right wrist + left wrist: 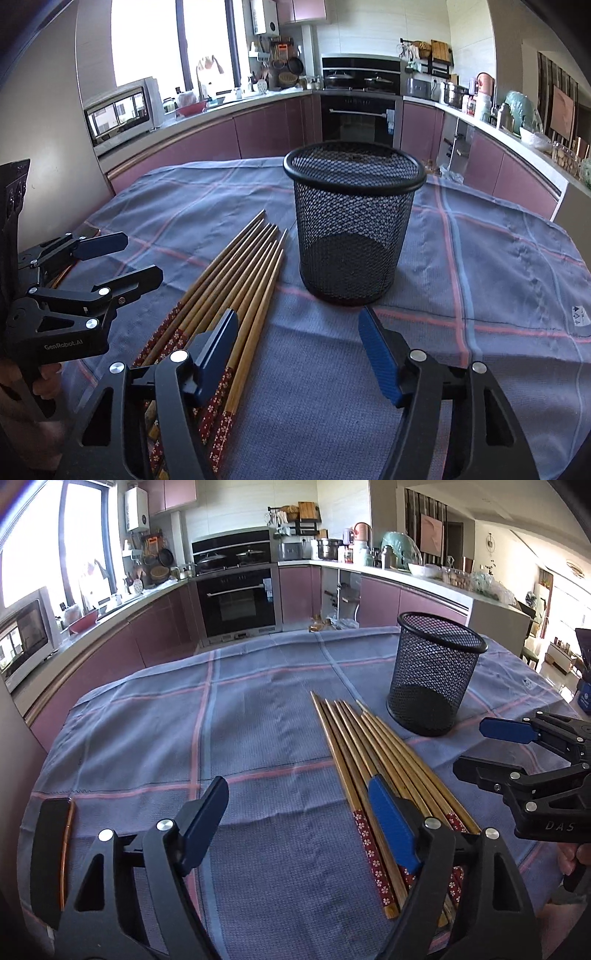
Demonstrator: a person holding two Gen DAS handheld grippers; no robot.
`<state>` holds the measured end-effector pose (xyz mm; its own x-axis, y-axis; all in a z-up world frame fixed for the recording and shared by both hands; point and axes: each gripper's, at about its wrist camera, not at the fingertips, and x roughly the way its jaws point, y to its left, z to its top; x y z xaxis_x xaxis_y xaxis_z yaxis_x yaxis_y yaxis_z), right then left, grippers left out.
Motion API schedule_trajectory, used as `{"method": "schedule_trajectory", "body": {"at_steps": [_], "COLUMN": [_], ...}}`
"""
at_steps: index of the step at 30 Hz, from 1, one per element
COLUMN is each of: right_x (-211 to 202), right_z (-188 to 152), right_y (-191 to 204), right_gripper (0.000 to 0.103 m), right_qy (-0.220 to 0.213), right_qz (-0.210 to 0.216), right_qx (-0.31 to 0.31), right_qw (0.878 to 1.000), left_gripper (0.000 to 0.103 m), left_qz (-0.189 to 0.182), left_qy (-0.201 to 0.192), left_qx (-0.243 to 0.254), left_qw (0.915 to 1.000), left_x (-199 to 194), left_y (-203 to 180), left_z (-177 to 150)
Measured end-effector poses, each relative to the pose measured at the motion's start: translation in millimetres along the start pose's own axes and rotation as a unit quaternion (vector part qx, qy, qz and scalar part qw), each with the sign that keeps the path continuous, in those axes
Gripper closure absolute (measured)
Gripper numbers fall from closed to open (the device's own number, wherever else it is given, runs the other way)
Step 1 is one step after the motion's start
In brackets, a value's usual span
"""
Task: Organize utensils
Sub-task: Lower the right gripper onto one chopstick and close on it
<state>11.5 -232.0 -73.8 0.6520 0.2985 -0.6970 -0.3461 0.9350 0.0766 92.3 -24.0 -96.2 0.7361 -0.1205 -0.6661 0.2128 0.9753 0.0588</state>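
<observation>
Your left gripper (299,823), lettered "GenRobot.AI" on its side, hangs over the blue checked cloth (258,709) on the counter, fingers spread and holding nothing. Your right gripper (299,350), marked "DAS", is likewise spread and empty. The chopsticks (236,280) lie bundled beside the upright black mesh cup (352,229), red flowered handles toward you.
</observation>
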Motion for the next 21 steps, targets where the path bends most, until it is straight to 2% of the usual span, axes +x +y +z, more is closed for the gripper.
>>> {"method": "schedule_trajectory", "body": {"at_steps": [7,14,16,21], "right_x": [14.6,18.3,21.3,24.4], "right_z": [-1.3,1.0,1.1,4.0], "right_y": [4.6,4.0,5.2,6.2], "right_gripper": [0.044,0.048,0.055,0.059], "right_qy": [0.032,0.045,0.051,0.053], "right_qz": [0.002,-0.006,-0.012,-0.011], "right_qx": [-0.009,-0.018,-0.023,-0.029], "right_qw": [0.999,0.999,0.998,0.998], "left_gripper": [0.031,0.044,0.045,0.050], "left_qz": [-0.012,-0.024,-0.030,-0.040], "left_qy": [0.039,0.063,0.065,0.075], "left_qx": [0.014,0.021,0.018,0.010], "left_qw": [0.9991,0.9975,0.9973,0.9964], "left_x": [17.7,29.9,32.0,40.9], "left_y": [-6.3,-11.4,-9.7,-5.9], "left_z": [0.8,1.8,3.0,7.0]}}
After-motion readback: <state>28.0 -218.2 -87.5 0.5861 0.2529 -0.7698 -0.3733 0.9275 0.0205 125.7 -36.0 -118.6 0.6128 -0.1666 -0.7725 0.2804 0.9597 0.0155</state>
